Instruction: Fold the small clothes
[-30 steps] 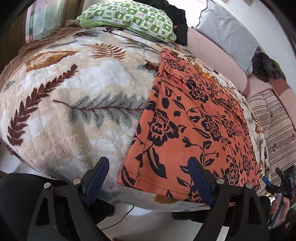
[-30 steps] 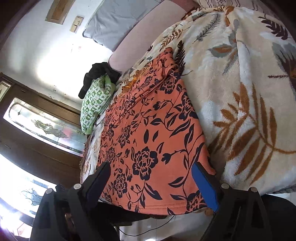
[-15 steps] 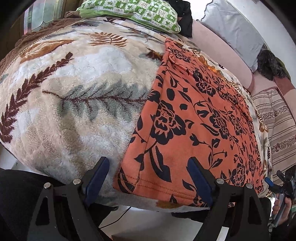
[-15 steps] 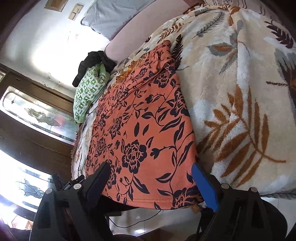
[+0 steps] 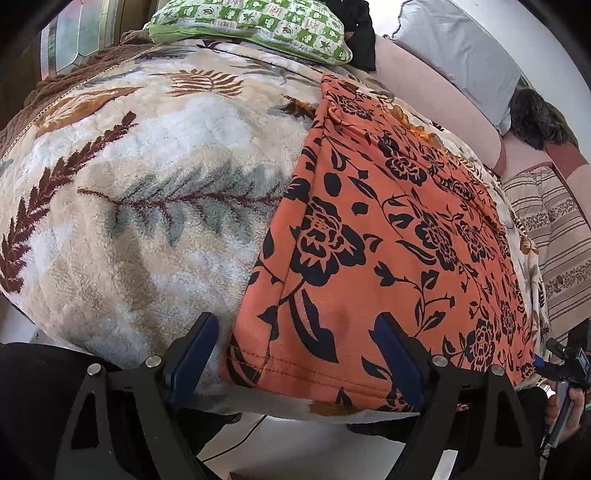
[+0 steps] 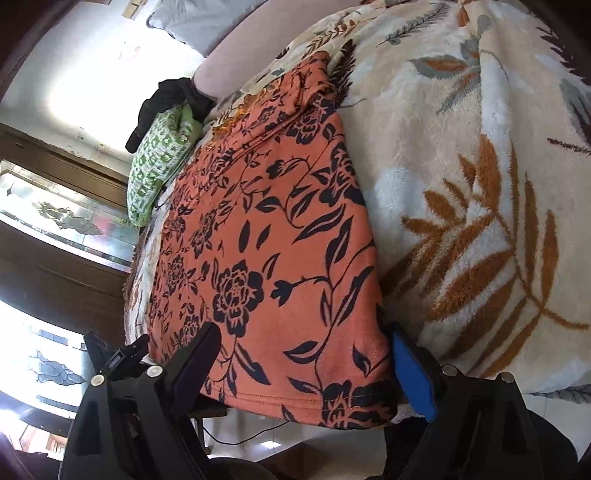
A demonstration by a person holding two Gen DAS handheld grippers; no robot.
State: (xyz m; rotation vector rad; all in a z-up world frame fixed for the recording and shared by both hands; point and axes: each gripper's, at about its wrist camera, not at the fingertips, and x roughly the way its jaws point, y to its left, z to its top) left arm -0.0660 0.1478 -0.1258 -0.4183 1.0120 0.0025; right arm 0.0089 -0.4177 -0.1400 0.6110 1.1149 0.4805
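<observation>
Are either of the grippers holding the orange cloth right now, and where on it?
Neither. Both the left gripper and right gripper are open at the near hem of the orange cloth.

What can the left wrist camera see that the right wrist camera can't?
Only the left wrist view shows the striped cloth and a dark furry thing. Only the right wrist view shows the sunny window. Both show the orange flowered garment lying flat on the leafy blanket, the green pillow, and an open gripper at the garment's near hem: left, right.
</observation>
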